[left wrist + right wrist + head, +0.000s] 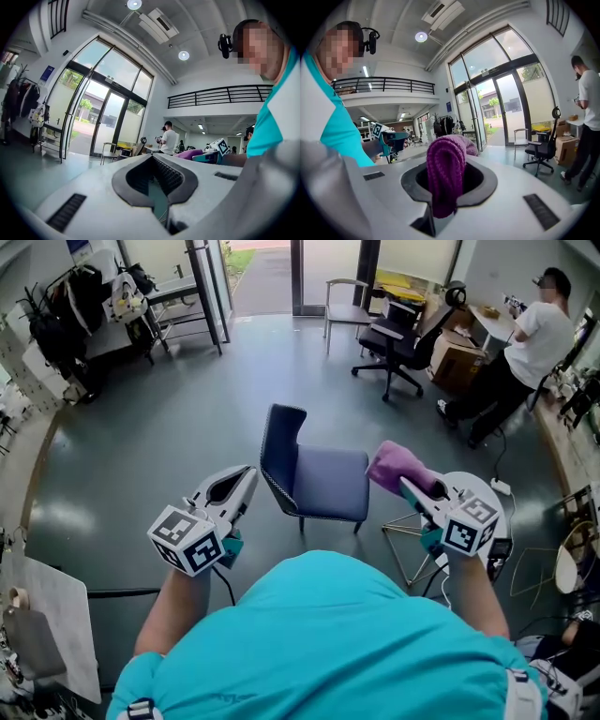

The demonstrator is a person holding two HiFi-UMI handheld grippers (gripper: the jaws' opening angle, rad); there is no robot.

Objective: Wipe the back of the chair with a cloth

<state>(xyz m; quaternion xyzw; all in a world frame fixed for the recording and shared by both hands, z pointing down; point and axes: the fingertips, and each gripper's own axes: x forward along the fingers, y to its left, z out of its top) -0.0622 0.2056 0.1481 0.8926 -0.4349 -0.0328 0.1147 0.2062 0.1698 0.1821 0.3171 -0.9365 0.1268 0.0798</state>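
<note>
A navy chair stands on the grey floor just ahead of me, its upright back on the left side. My right gripper hovers to the right of the seat, shut on a bunched purple knit cloth. The right gripper view shows the cloth pinched between the jaws and draped over them. My left gripper is held left of the chair back, apart from it, shut and holding nothing. The chair does not show in either gripper view.
A wire-frame stool and a cable stand on the floor by my right hand. Farther back are a black office chair, a cardboard box, a person in a white shirt, a grey chair by the glass doors, and racks with bags at left.
</note>
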